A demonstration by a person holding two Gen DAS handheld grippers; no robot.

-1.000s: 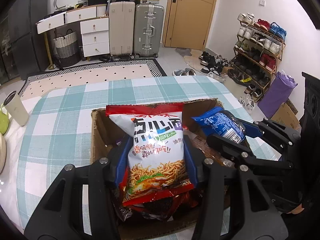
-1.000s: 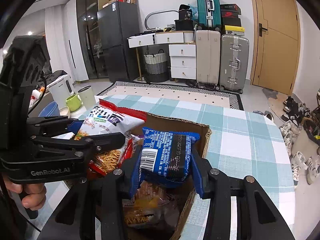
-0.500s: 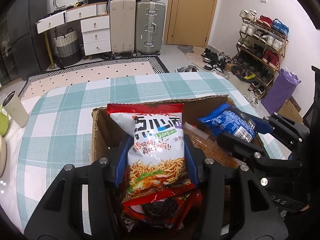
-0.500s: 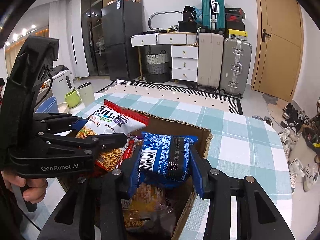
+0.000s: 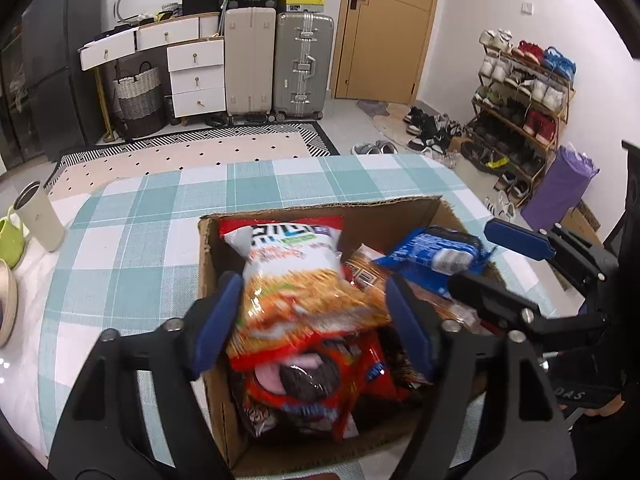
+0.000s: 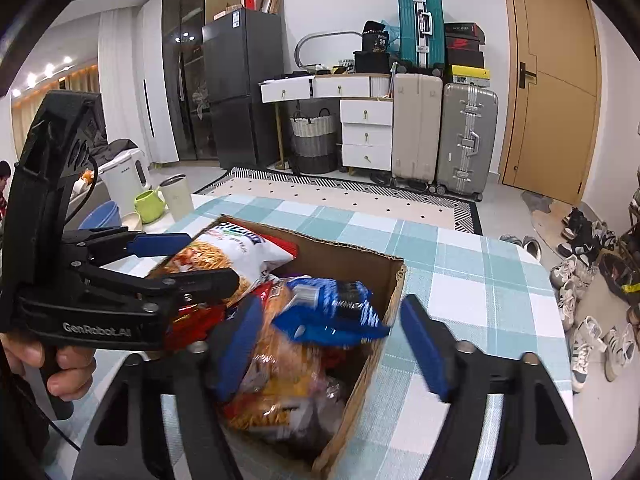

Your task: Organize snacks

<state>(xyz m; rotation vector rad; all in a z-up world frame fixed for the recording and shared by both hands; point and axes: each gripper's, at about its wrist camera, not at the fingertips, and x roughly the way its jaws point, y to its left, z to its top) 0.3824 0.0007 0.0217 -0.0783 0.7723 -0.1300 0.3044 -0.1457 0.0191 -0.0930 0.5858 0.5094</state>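
Note:
An open cardboard box [image 5: 320,212] [image 6: 396,280] stands on the checked tablecloth with several snack packs inside. My left gripper [image 5: 314,320] [image 6: 188,260] hovers over its left half with jaws opening. The white-and-red noodle snack bag [image 5: 296,280] [image 6: 224,252] lies blurred between them, loose and tipping into the box onto a red cookie bag [image 5: 320,380]. Over the box's right half my right gripper [image 6: 328,344] [image 5: 500,260] has jaws opening too. The blue cookie pack [image 6: 332,308] [image 5: 432,252] drops free between its pads.
A beige tumbler [image 5: 38,220] [image 6: 176,196], a green mug [image 5: 10,240] [image 6: 148,206] and a blue bowl [image 6: 100,216] stand at the table's left end. A person's hand [image 6: 60,364] grips the left tool's handle. Suitcases, drawers and a shoe rack line the room beyond.
Both grippers have gone from shut on their bags to spread wide. The noodle bag and the blue pack have slipped down and tilted into the box.

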